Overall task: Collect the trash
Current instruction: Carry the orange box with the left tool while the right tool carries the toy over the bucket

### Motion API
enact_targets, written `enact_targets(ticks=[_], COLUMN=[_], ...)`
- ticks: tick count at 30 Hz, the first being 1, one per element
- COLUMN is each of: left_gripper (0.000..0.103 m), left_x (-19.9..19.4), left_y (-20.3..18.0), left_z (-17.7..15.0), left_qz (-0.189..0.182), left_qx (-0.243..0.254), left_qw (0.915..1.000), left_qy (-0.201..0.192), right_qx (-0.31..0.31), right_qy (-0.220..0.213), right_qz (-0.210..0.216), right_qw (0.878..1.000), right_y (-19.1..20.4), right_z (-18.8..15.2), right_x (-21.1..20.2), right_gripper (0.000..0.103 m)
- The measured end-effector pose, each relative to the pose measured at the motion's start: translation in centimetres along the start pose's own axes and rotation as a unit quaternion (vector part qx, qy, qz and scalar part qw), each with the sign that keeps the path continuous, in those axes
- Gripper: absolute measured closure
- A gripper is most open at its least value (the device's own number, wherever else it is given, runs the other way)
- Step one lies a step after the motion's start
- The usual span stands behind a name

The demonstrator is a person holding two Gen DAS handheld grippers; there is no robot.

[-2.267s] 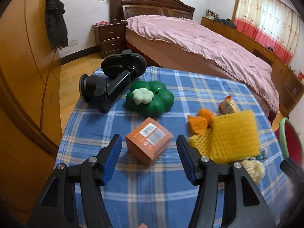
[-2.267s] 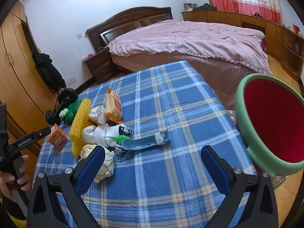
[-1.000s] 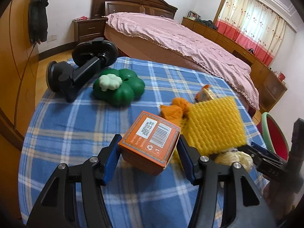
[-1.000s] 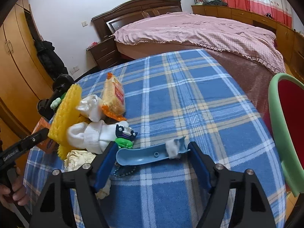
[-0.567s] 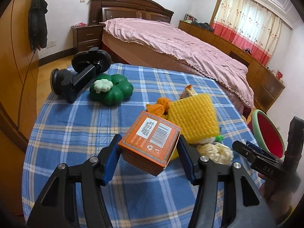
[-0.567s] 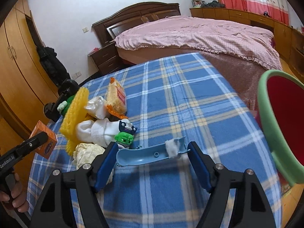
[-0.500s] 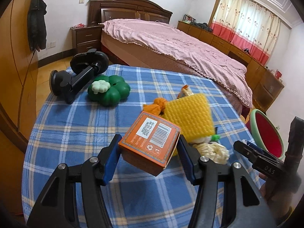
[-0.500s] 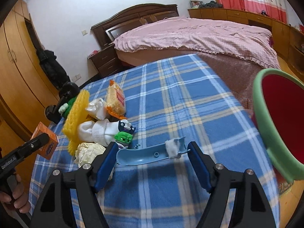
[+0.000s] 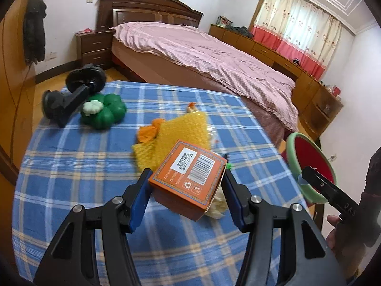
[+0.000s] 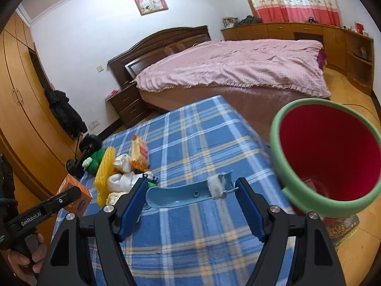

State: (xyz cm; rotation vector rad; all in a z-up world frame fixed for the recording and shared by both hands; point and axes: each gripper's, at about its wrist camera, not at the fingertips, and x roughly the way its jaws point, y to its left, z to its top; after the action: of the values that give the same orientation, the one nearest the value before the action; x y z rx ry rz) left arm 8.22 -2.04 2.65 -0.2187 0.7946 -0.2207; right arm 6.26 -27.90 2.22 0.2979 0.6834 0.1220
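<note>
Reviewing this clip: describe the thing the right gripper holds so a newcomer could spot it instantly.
Start at the blue plaid table beside the bed. Near its edge by the green-rimmed red bin, the right gripper clamps a curved light-blue plastic piece. Only it carries a white fluffy wad.

A bin stands just off the table's right edge, bed behind

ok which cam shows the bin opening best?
Right wrist: the bin faces the camera, green rim and red inside almost fully visible beside the table. Left wrist shows it small at the frame's edge, partly hidden behind the right gripper's fingers.
</note>
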Motion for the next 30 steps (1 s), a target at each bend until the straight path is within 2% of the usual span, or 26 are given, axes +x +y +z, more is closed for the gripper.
enact_targets(ticks=[11,18,22,30], left_gripper=[0.044,0.044,0.044,0.044], left_x=[0.5,2.2,3.5,7.2], left_y=[-6.2,-11.4,-15.0,-21.6], left_z=[0.7,1.2,1.3,-0.1], left_qz=[-0.034,-0.048,-0.054,-0.093], left_qx=[0.042,0.083,0.117,0.168], left_qw=[0.9985,0.9952,0.9912,0.9796], left_qy=[0.007,0.021,0.029,0.06], right_qx=[0.035,0.051,0.062,0.089], right_qy=[-0.039,-0.058,-0.058,-0.052], right_qz=[-0.041,-0.071,-0.083,-0.107], right_qw=[0.998,0.994,0.993,0.989], right_y=[-6.0,-10.6,-13.3,-18.3], right_z=[1.6,2.7,3.4,4.0], right_x=[-4.3,-6.1,-6.2,-6.5], right_gripper=[0.026,0.026,0.026,0.026])
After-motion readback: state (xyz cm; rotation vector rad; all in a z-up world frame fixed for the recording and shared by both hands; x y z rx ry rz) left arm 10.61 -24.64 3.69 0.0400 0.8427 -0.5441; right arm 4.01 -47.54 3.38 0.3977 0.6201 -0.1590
